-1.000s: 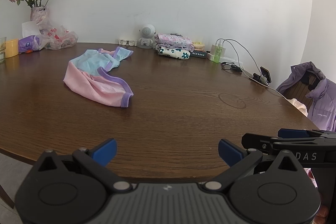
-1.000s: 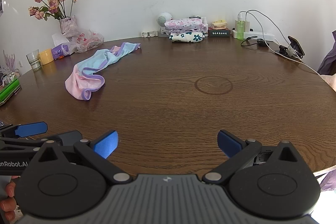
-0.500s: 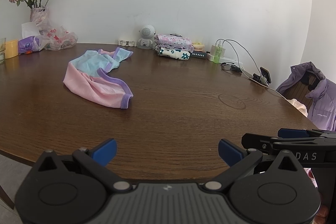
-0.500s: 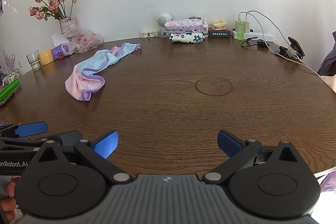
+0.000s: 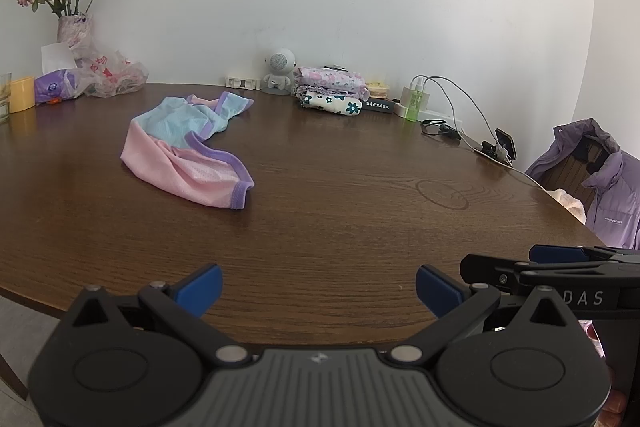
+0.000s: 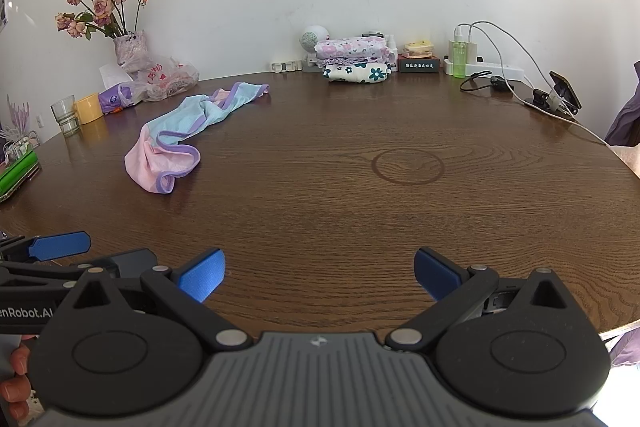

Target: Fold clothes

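- Garment (image 5: 188, 151): pink/blue piece w/ purple trim, lying crumpled & half twisted on the tabletop (image 5: 340, 227), toward the far-left part, well apart from both tools. Blue end points at the far edge, pink end nearer the middle. Not spread flat, so no fold has started yet, as far as I can judge.
- Left tool (image 5: 318, 287): held low at the near edge, fingers spread wide, nothing between them. Blue pads (image 5: 200, 287) face in over bare wood.
- Right tool (image 6: 320, 273): same story, wide open, empty, also at the near edge. Sits just beside the left one; each shows in the other's view at the side.
- Why held so: prob. a ready pose. Both open & level w/ the tabletop means either can go straight in for a hem w/o re-opening.
- Folded stack (image 5: 330, 93) at the far edge, by the wall: floral pieces piled neat. Likely the "done" pile, parked out of the work area; the middle is bare wood for folding.
- Clutter kept to the rim: vase w/ flowers (image 5: 60, 3) and plastic bag (image 5: 108, 75) at far-left, charger cables (image 5: 460, 107) and phone on stand (image 5: 504, 145) at far-right.
- Next, my guess: reach fwd-left, pinch two trim corners, drag garment toward the middle & flatten it. Risk: thin mesh-like cloth may bunch or slip from one pad.
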`<state>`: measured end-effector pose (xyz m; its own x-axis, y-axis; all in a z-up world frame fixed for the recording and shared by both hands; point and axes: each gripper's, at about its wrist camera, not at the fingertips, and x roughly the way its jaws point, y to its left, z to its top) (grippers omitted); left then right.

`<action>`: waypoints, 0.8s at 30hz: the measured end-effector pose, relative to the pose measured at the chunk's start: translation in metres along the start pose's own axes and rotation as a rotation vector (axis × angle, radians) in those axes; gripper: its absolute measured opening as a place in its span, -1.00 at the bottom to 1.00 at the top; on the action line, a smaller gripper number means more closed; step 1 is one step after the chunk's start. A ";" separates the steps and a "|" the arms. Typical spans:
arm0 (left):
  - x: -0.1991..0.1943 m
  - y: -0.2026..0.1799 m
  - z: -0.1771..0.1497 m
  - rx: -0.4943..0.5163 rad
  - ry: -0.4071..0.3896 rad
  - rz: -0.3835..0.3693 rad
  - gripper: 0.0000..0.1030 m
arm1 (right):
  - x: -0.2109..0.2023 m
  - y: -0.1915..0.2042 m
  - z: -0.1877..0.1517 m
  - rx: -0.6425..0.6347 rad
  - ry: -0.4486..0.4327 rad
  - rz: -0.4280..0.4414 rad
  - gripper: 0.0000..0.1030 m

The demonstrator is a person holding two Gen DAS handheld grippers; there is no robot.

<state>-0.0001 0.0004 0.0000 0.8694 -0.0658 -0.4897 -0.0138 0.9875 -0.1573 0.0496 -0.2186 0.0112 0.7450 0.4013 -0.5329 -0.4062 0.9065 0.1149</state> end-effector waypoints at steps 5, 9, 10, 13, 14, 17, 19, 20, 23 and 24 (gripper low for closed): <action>0.000 0.000 -0.001 -0.002 0.000 0.002 1.00 | 0.000 0.000 -0.001 -0.001 0.001 0.001 0.99; 0.000 0.001 -0.001 -0.001 0.000 0.002 1.00 | 0.000 0.001 -0.001 0.000 0.002 0.001 0.99; 0.000 0.001 -0.001 -0.002 0.001 0.002 1.00 | 0.000 0.001 -0.001 0.000 0.002 0.001 0.99; 0.000 0.001 -0.002 -0.003 0.001 0.003 1.00 | 0.000 0.001 -0.001 0.001 0.003 0.001 0.99; 0.000 0.001 -0.002 -0.003 0.001 0.003 1.00 | 0.000 0.001 -0.001 0.001 0.004 0.001 0.99; 0.000 0.001 -0.002 -0.005 0.002 0.004 1.00 | 0.001 0.001 -0.002 0.002 0.005 0.002 0.99; 0.000 0.001 -0.002 -0.006 0.003 0.004 1.00 | 0.001 0.001 -0.002 0.002 0.006 0.002 0.99; 0.000 0.001 -0.003 -0.007 0.003 0.005 1.00 | 0.001 0.000 -0.002 0.001 0.007 0.003 0.99; 0.000 0.001 -0.003 -0.008 0.005 0.007 1.00 | 0.001 -0.001 -0.003 0.003 0.009 0.005 0.99; 0.000 0.001 -0.003 -0.009 0.006 0.007 1.00 | 0.001 0.000 -0.003 0.003 0.010 0.005 0.99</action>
<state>-0.0014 0.0014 -0.0029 0.8663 -0.0597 -0.4959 -0.0242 0.9866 -0.1612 0.0491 -0.2189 0.0078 0.7376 0.4045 -0.5406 -0.4084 0.9049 0.1198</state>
